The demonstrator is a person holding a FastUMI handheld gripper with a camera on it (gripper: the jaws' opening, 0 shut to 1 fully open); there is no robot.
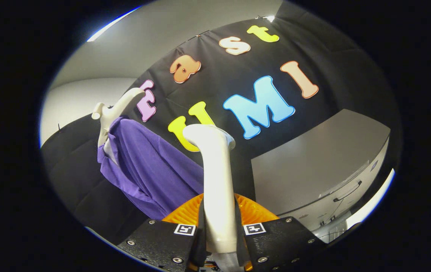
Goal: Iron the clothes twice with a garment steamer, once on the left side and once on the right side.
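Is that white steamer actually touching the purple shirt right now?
Apart. In the gripper view the gripper is shut on the steamer, whose head stands beside the purple shirt, with black cloth showing between them.

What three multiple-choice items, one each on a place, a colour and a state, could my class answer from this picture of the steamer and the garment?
1. Where is the white plastic garment steamer handle?
A. clamped between the fingers of the tongs
B. lying on the grey cabinet
C. hung on the white hanger

2. What colour is the hanging garment?
A. green
B. purple
C. red

3. How do the tongs stand?
A. wide open with nothing held
B. shut on the hanger
C. shut on the steamer handle

Key: 1 A, both fingers press its sides; 2 B, the cloth draped on the hanger is purple; 3 C, the handle fills the gap between the fingers.
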